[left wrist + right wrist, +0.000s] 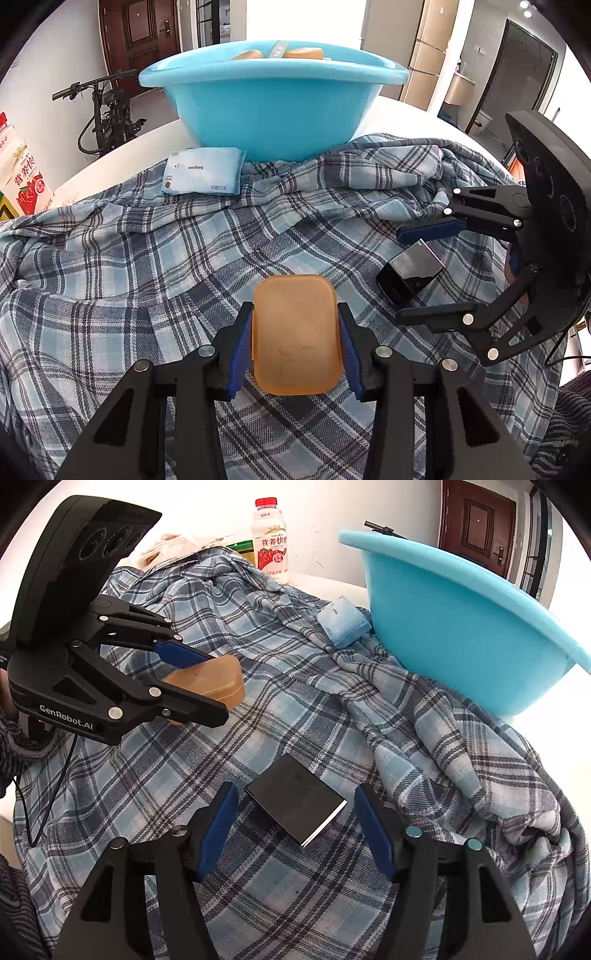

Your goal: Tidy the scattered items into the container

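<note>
My left gripper [295,325] is shut on an orange translucent box [295,334] and holds it just above the plaid cloth; it also shows in the right wrist view [212,683]. My right gripper [295,805] is open, its fingers either side of a flat black box [295,799] lying on the cloth, not touching it. The black box also shows in the left wrist view [410,271] between the right gripper's fingers [428,229]. The blue basin [273,99] stands at the back with orange items and a packet inside. A pale blue tissue pack [203,170] lies in front of it.
A blue plaid shirt [147,258] covers most of the white table [110,155]. A milk drink bottle [270,539] stands at the table's far edge. A bicycle [107,114] and a door stand beyond the table.
</note>
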